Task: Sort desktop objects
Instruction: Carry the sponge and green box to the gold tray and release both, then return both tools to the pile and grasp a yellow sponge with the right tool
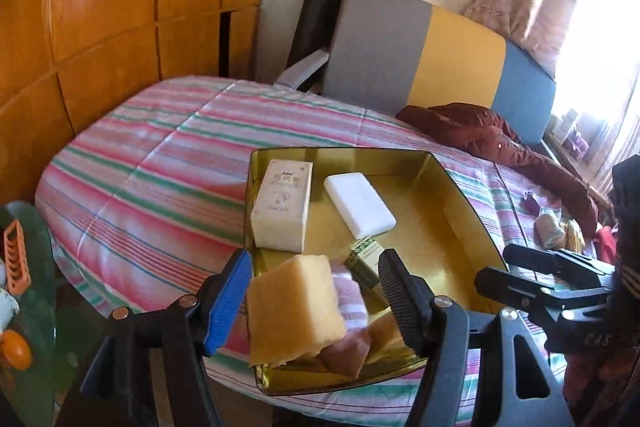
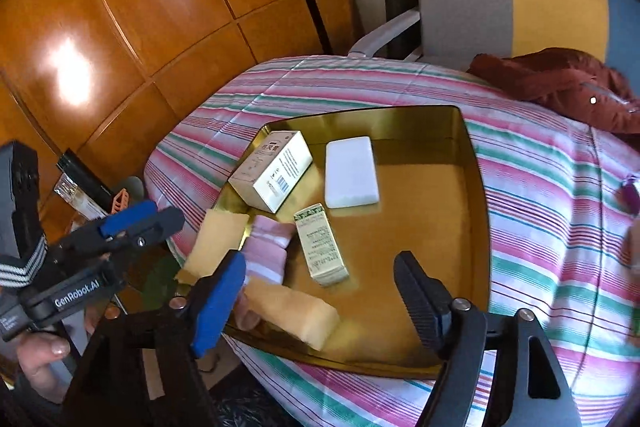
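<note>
striped bedspread (image 2: 540,187) under a gold tray (image 2: 476,163). inside: two cartons, one white bar (image 2: 351,171), two yellow sponges, one pink striped cloth (image 2: 268,247). near sponge (image 2: 292,309) lies at the tray's near left edge; likely light and squashy, best pinched across its short sides. left gripper (image 1: 314,297) and right gripper (image 2: 320,297) both stand apart, holding nothing.

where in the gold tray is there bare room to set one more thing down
The gold tray is bare across its right half, between the white bar and the right wall, and down to the near rim right of the green-printed box. The left side is crowded: cream box, striped cloth and yellow sponge.
</note>
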Demonstrator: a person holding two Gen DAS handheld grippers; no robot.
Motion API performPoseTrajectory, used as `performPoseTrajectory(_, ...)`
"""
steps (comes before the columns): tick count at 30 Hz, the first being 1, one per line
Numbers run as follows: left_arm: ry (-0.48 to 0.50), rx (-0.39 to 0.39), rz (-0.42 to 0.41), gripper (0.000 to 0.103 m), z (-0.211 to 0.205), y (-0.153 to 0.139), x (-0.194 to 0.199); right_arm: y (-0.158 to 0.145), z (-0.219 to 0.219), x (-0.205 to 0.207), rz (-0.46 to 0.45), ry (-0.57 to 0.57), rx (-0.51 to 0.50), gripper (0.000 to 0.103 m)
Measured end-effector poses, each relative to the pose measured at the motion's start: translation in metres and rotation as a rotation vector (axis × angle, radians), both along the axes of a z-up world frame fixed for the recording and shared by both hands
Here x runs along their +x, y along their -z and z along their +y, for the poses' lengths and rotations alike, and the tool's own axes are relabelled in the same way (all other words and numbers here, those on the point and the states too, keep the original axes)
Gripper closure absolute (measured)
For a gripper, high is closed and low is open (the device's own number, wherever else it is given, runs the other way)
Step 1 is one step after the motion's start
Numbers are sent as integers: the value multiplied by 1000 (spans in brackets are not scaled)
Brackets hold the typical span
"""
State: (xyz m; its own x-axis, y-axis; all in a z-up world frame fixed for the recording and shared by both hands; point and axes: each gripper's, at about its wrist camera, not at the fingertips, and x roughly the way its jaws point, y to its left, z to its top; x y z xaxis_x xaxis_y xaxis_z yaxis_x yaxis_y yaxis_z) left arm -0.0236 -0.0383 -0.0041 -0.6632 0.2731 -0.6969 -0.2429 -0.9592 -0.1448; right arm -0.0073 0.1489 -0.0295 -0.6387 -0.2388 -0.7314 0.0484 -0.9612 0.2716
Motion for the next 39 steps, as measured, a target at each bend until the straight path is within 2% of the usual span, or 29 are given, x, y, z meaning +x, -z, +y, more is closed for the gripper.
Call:
performPoseTrajectory(7,27,-82,71,37,26,-8,13,-4,13,21,26,58,66,16)
performPoseTrajectory(13,91,-106,90,37,50,-12,21,-3,35,39,29,119,76,16)
performPoseTrajectory(23,210,-110,90,37,94,-15,29,1,94,76,9,274,74,15)
performPoseTrajectory(30,327,-91,81,37,129,-15,42,9,138,106,-41,397,84,15)
performPoseTrajectory(39,445,-82,48,37,170,-10,50,10,208,157,-87,579,34,15)
